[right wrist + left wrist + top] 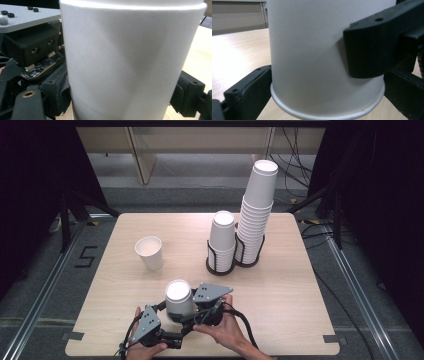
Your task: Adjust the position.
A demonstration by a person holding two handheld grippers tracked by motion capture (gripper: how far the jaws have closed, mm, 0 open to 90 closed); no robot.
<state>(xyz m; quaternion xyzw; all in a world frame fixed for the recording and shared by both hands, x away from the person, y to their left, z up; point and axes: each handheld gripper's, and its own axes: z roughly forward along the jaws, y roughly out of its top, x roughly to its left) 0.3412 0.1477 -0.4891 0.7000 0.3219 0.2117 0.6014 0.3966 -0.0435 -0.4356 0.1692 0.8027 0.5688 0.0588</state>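
An upside-down white paper cup (179, 297) stands near the table's front edge, between both grippers. My left gripper (167, 320) reaches in from the lower left. In the left gripper view its jaws flank the cup's round, unsquashed rim (324, 113) without visibly pressing, so the left gripper (324, 100) is open. My right gripper (197, 309) comes in from the right. One of its fingers (372, 50) presses into the cup wall, and the cup (125, 62) shows a crease between the jaws of the right gripper (122, 97). It is shut on the cup.
One upright paper cup (149, 251) stands left of centre. A short cup stack (222, 242) and a tall leaning stack (256, 215) sit in black wire holders at the back right. The wooden table (290, 290) has bare room on the right and far left.
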